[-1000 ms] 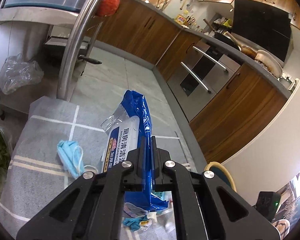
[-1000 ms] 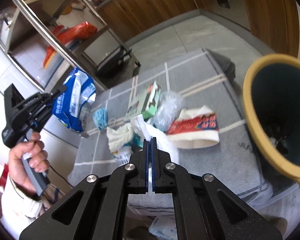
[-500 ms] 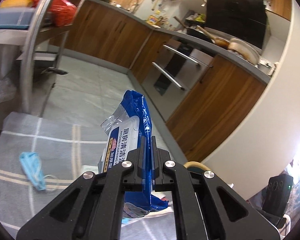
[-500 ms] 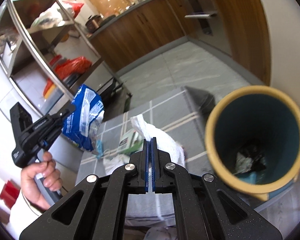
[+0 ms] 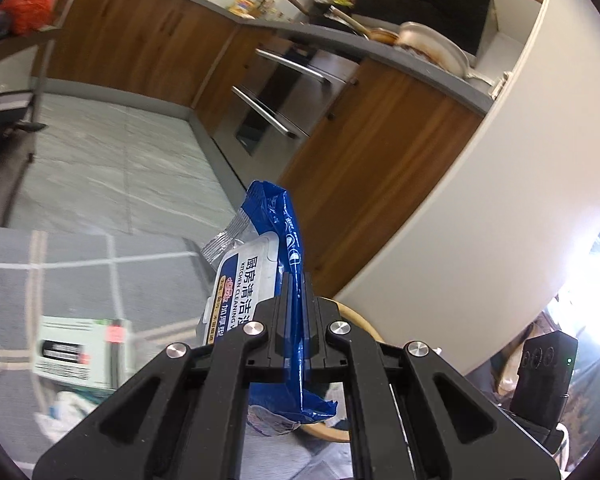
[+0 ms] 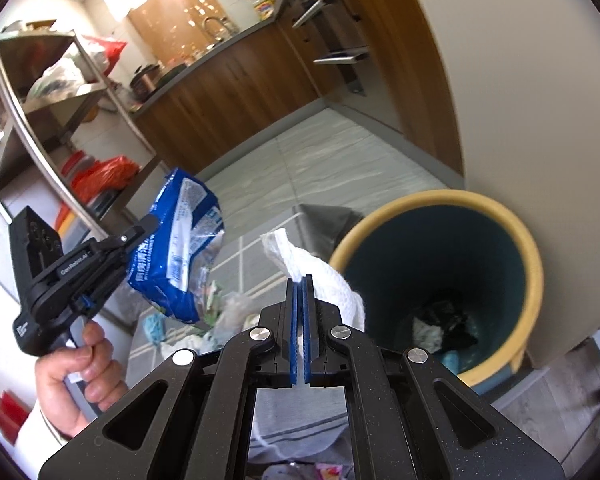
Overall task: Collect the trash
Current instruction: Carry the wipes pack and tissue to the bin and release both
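Carrying two pieces of trash toward the bin

We are pinching a tissue (image 6: 332, 280) in the right hand-held gripper (image 6: 299, 280), just short of the bin (image 6: 528, 264) ahead-right; the left hand-held gripper (image 5: 296, 280) is clamping a wipes pack (image 5: 260, 264), which may be slipping or missing the rim.

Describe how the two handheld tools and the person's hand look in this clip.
Both are matte black plastic with triangular cut-outs and silver screw heads. The right tool has blue pads on its fingers. The left tool, seen from the right wrist, has a pistol-style handle, white lettering on its side and a boxy black camera block on top. The left hand is bare, with a white sleeve.
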Available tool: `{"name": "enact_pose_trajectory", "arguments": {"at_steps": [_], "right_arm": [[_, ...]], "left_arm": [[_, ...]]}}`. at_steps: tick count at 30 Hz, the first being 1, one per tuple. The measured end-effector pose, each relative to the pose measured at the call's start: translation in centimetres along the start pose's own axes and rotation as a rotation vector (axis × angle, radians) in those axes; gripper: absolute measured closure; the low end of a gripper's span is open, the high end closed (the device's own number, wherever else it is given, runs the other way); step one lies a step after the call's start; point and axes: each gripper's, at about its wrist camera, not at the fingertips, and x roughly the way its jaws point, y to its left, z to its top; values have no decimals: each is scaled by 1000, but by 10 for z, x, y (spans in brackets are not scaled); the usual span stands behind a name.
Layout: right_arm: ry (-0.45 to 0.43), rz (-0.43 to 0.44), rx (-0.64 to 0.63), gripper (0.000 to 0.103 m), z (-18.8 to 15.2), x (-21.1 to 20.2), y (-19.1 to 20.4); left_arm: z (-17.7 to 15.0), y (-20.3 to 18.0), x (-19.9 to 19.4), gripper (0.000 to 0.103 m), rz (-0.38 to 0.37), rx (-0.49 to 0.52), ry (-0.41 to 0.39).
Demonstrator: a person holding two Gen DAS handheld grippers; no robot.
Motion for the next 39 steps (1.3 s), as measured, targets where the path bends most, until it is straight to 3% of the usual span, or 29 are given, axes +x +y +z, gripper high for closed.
{"name": "enact_pose_trajectory", "arguments": {"at_steps": [16, 24, 27, 29, 31, 39], "right_arm": [[-42, -84, 135, 100, -1, -21, -59], [-23, -116, 215, 100, -8, -14, -81], [-8, -129, 217, 100, -9, -9, -81], [2, -133, 219, 100, -10, -6, -80], [9, -140, 219, 100, -10, -3, -80], [33, -172, 209, 99, -10, 5, -81]], "left_arm": [[-39, -55, 114, 100, -179, -13, 169], [-70, -55, 153, 100, -109, 27, 284], [-74, -52, 155, 88, -84, 33, 308], [-74, -51, 153, 60, -70, 36, 307], [-72, -50, 147, 50, -67, 40, 292], [-59, -52, 120, 41, -33, 95, 253]]}}
